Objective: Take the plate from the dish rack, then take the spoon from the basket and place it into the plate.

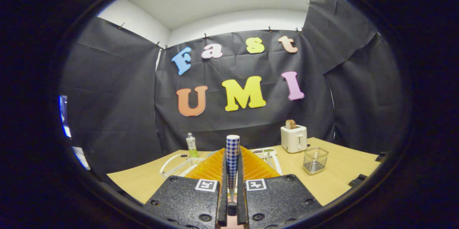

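My gripper point(232, 171) is shut on a spoon point(232, 157) with a blue-and-white checked handle. The handle stands upright between the two fingers and rises above their tips. Beyond the fingers to the right, a small wire basket point(315, 160) stands on the wooden table point(340, 171). A white dish rack point(179, 166) lies just beyond the fingers to the left, and part of it point(267, 153) shows right of the spoon. The fingers hide the table directly ahead of them.
A white toaster point(294, 137) with a slice of bread in it stands at the back of the table, behind the basket. A green bottle point(192, 144) stands at the back left, behind the rack. Black cloth walls close the booth.
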The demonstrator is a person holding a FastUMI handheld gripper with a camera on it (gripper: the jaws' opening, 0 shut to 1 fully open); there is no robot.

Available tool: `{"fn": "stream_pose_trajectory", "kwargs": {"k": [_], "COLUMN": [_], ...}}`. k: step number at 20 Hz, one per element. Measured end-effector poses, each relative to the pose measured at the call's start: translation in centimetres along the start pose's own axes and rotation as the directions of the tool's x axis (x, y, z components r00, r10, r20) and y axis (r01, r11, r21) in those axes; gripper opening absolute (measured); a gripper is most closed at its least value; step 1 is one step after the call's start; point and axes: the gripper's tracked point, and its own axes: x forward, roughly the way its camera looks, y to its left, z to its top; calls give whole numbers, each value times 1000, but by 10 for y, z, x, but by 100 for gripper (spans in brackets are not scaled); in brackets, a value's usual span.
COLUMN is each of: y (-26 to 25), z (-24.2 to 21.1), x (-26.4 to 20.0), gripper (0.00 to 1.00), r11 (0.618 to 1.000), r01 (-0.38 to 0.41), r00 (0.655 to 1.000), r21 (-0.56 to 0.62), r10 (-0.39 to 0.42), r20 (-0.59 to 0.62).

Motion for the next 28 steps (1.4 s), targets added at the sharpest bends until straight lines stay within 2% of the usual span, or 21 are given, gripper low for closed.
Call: {"fn": "stream_pose_trajectory", "kwargs": {"k": [8, 12, 16, 20, 22, 24, 26, 28], "y": [1, -16, -42, -64, -75, -82, -86, -83], "z": [-77, -82, -89, -78, -63, -48, -35, -27], "x": [6, 7, -2, -10, -17, -25, -32, -43], "gripper": [17, 18, 24, 68, 81, 87, 97, 100], "r11": [999, 997, 994, 992, 992, 992, 993, 999], "r01": [35, 64, 109, 123, 127, 125, 112, 48], "r00": [995, 994, 987, 983, 985, 988, 990, 993], "r21": [19, 38, -6, -25, -28, -34, -44, 1], "r10": [-33, -60, -109, -125, -129, -127, -115, -48], "r20": [-90, -91, -117, -137, -112, -88, -81, -110]}}
